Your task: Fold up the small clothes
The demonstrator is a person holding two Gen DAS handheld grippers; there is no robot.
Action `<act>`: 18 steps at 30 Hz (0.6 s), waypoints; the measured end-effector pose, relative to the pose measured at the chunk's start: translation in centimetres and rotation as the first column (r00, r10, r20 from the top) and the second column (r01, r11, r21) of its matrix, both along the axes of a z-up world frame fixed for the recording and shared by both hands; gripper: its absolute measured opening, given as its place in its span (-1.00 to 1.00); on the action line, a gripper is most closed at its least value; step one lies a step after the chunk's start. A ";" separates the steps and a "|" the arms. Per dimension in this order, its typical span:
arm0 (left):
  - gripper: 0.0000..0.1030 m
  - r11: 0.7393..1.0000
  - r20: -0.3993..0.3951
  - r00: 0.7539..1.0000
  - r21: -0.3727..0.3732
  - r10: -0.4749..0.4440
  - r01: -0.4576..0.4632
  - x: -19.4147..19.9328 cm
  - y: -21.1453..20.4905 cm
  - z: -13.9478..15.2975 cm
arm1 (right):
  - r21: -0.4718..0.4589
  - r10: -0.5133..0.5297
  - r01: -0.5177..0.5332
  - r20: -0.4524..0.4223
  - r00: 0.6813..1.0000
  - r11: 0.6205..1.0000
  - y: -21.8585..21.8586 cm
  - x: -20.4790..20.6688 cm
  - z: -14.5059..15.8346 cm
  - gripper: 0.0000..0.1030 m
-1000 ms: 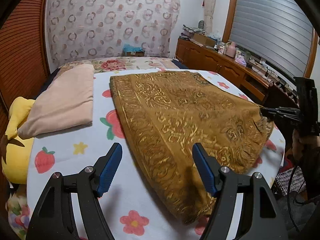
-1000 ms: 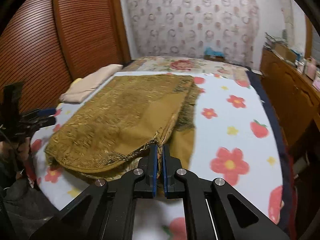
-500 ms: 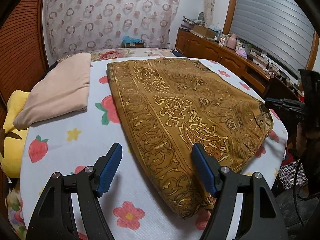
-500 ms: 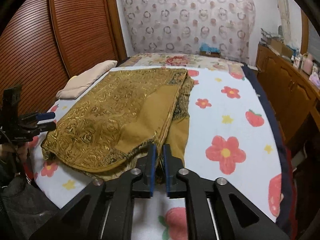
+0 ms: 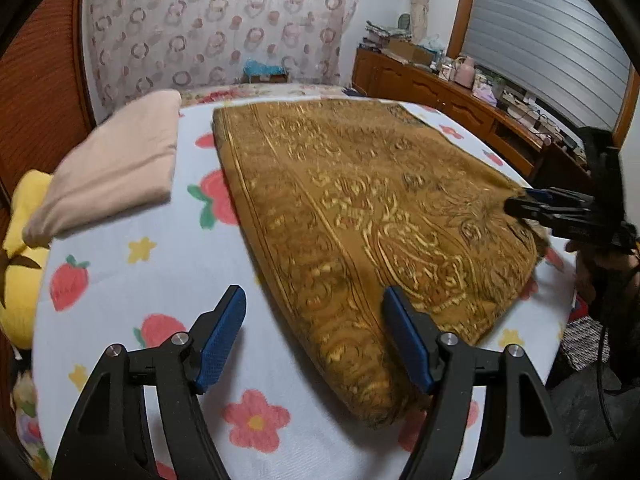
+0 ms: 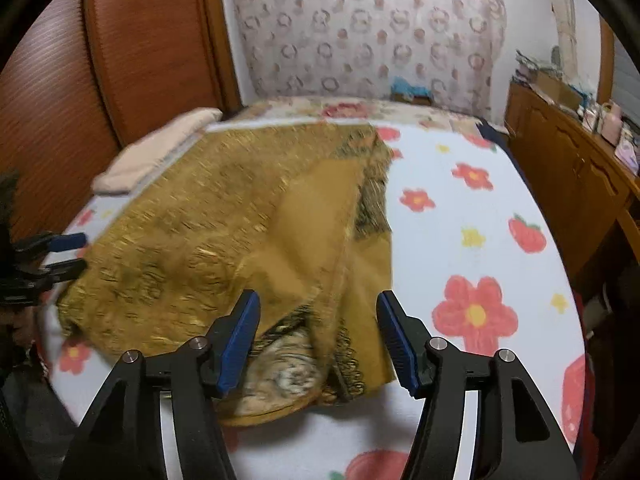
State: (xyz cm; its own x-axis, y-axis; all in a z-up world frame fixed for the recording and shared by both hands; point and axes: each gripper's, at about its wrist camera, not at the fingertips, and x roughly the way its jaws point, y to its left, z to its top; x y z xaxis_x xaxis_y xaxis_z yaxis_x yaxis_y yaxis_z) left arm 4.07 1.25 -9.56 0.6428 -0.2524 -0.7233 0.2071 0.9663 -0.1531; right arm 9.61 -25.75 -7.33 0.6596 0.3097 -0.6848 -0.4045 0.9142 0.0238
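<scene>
Left gripper (image 5: 314, 336): angling down over the near edge of the bed (image 5: 132, 280); fingers (image 5: 222, 334) parted and closing slightly, straddling the edge of the gold patterned cloth (image 5: 360, 216), not pressing it.

Right gripper (image 6: 318, 336): tilting down at the cloth's (image 6: 224, 240) opposite corner; fingers (image 6: 240, 332) opening, cloth lying loose between them. 1 second ago they were clamping this corner; now it is lying released, folded over.

Cloth: lying folded on the flowered bedsheet, beside a folded beige cloth (image 5: 116, 164).

Both views are blurring with motion; the holder's hands are mostly cut off.
</scene>
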 end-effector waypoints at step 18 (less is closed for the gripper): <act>-0.82 0.987 -0.065 0.996 -0.149 -0.067 0.056 -1.9 0.3 -0.9 | 0.069 0.127 -0.121 -0.088 0.988 0.990 0.3 -0.1 -1.2 -0.42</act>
